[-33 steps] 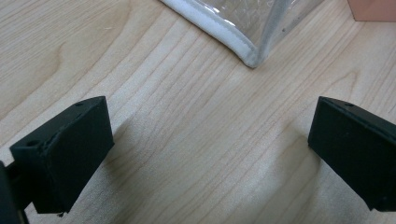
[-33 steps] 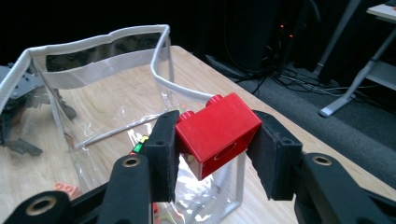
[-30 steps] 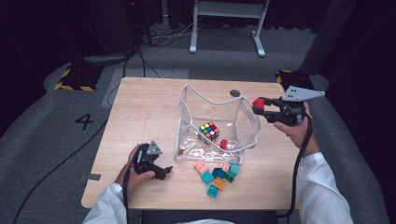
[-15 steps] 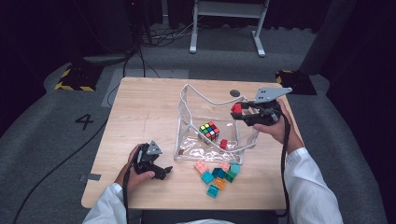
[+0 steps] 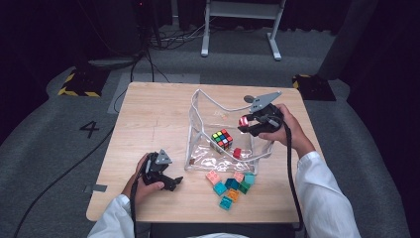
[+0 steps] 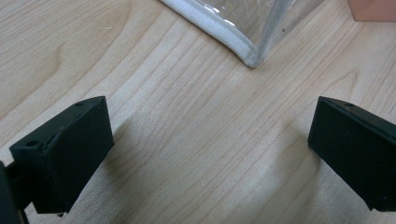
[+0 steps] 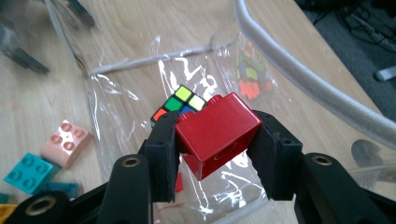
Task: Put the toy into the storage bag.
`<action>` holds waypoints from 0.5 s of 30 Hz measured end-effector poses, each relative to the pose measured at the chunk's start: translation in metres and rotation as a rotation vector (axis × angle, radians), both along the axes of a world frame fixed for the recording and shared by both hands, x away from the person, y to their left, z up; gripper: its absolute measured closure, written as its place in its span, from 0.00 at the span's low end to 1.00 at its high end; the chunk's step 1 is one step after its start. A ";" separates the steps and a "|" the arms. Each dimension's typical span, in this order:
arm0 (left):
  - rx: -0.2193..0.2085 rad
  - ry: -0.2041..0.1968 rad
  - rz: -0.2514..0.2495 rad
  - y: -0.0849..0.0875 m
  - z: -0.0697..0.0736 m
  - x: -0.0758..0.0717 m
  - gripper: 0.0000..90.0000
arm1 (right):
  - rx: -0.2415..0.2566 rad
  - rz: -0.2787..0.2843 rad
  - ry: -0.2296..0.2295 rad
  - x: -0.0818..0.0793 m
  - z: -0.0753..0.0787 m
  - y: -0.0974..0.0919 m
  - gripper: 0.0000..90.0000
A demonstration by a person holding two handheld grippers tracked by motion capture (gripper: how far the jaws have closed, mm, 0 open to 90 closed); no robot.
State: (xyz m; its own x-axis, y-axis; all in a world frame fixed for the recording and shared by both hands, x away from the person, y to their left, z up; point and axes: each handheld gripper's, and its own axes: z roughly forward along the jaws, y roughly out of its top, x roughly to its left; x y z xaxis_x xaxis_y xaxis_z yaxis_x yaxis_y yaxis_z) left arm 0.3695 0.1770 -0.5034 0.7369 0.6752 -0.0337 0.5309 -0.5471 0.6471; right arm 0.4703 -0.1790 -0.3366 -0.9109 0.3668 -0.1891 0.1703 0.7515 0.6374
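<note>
A clear plastic bag [image 5: 203, 134] with a white rim stands open on the middle of the wooden table. Inside it lie a colour puzzle cube [image 5: 222, 139] and a small red brick [image 5: 237, 153]. My right gripper [image 5: 246, 124] hangs over the bag's right side, shut on a red brick [image 5: 243, 120]. In the right gripper view that red brick [image 7: 217, 133] is squeezed between the two black pads, with the puzzle cube [image 7: 180, 106] below it. My left gripper [image 5: 171, 179] rests open on the table at the front left, near the bag's corner [image 6: 250, 56].
Several loose bricks [image 5: 231, 186], teal, pink and orange, lie on the table [image 5: 153, 114] in front of the bag. A pink brick [image 7: 65, 142] and a teal brick [image 7: 27, 171] lie left of the bag in the right gripper view. A metal stand [image 5: 242, 20] stands on the floor beyond.
My right gripper has carried the red brick leftward and down, from beside the bag's right edge to over its opening. The left gripper has stayed put.
</note>
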 end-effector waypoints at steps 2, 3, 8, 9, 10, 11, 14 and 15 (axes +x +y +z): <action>-0.001 0.001 0.000 0.000 0.000 0.000 0.00 | -0.038 0.011 0.010 0.003 -0.001 0.002 0.61; 0.002 -0.002 -0.002 0.000 0.000 0.000 0.00 | -0.053 0.009 0.020 0.003 -0.001 0.003 0.61; 0.000 -0.001 -0.002 0.000 0.000 0.000 0.00 | -0.152 0.020 0.041 0.005 -0.005 0.007 0.61; 0.000 0.000 0.000 0.000 0.000 0.000 0.00 | -0.163 0.030 0.052 0.007 -0.008 0.007 0.61; 0.000 0.000 0.000 0.000 0.000 0.000 0.00 | -0.184 0.022 0.064 0.008 -0.008 0.006 0.61; -0.001 0.000 0.000 0.000 0.000 0.000 0.00 | -0.200 0.006 0.068 0.008 -0.009 0.005 0.61; -0.001 -0.002 0.002 0.000 0.000 0.000 0.00 | -0.250 -0.006 0.066 0.008 -0.009 0.000 0.61; 0.000 0.000 0.001 0.000 0.000 0.000 0.00 | -0.270 -0.004 0.071 0.006 -0.009 -0.004 0.61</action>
State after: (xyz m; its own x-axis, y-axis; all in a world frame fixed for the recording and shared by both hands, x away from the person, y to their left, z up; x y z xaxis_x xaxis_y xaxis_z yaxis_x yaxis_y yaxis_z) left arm 0.3694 0.1770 -0.5034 0.7365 0.6756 -0.0335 0.5311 -0.5469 0.6472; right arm 0.4767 -0.1825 -0.3456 -0.9242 0.3150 -0.2161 0.2104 0.8919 0.4004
